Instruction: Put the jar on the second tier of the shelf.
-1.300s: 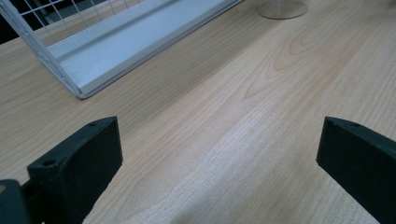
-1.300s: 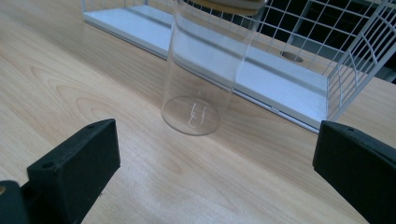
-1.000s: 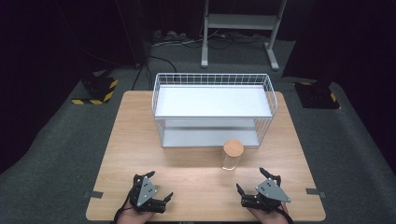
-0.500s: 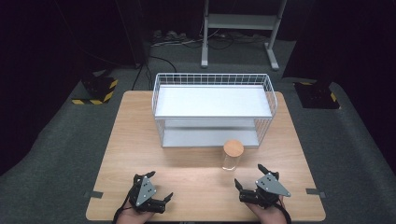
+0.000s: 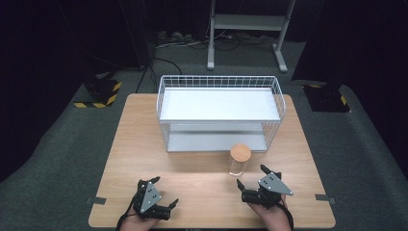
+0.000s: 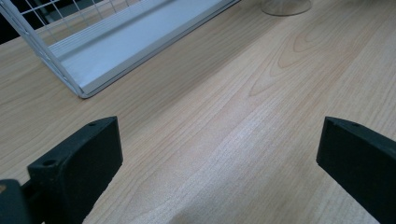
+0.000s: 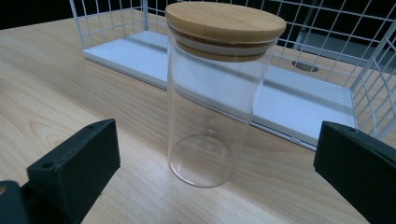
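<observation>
Lining up my right gripper (image 5: 250, 185) on the glass jar (image 5: 239, 161), which stands upright on the bench (image 5: 144, 139) just in front of the wire rack (image 5: 219, 108), near the rack's right end. It's empty as far as I can tell, with a bamboo lid (image 7: 225, 21) sitting flat on top. I'm coming at the jar low and from the side, since clamping the glass wall looks safer to me than pinching that lid, which might just lift off. The jaws are spread wide, one either side of the jar in the right gripper view, touching nothing yet and holding nothing. My left gripper (image 5: 166, 204) rests well to the left of the jar, near the bench's front edge, jaws also wide apart and empty, pointed over bare wood toward the rack's lower shelf (image 6: 140, 37). I reckon it's parked there to stay out of the way.
</observation>
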